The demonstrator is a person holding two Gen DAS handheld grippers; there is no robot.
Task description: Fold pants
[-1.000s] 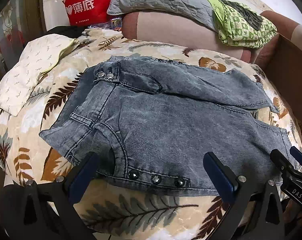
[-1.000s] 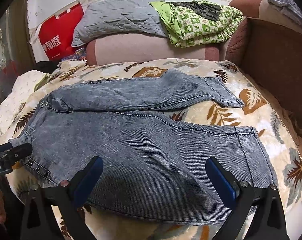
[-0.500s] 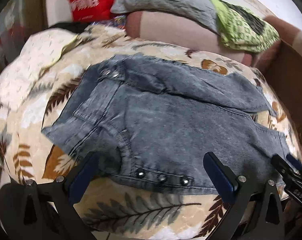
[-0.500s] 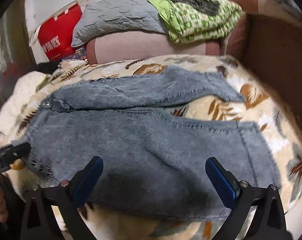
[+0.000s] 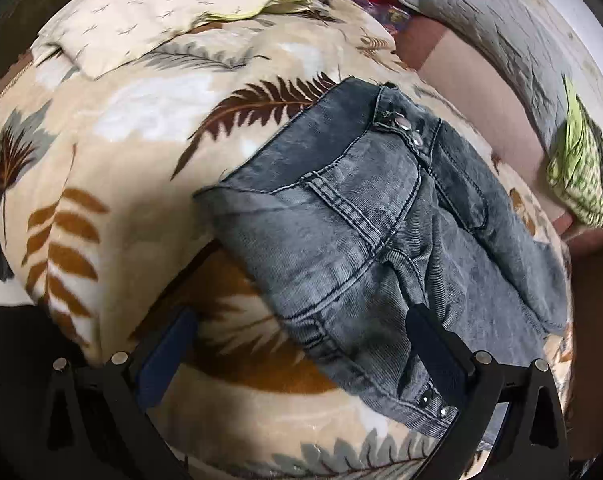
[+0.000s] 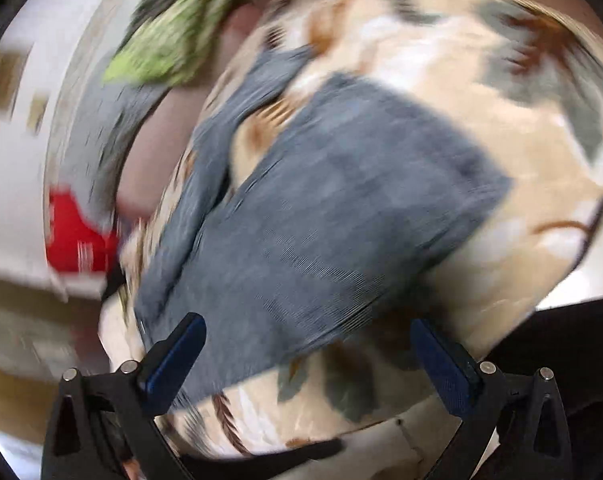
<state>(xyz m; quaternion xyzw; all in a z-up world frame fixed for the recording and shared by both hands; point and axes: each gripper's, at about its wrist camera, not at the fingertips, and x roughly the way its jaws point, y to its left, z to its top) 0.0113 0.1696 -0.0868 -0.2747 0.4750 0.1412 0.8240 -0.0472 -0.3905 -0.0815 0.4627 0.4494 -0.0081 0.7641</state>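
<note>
Grey washed-denim pants (image 5: 385, 240) lie flat on the cream leaf-patterned fleece blanket (image 5: 113, 152). Left gripper (image 5: 301, 354): jaws wide apart, empty, at the studded waistband edge. Right gripper (image 6: 307, 360): jaws wide apart, empty, over the leg end; contact uncertain because of motion blur.

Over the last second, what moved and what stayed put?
Both cameras swung: the left gripper turned toward the waistband, the right gripper rolled fast toward the leg hem, blurring its view. Both stay open, nothing grasped. The jeans remain spread unfolded on the leaf-print blanket.
</note>
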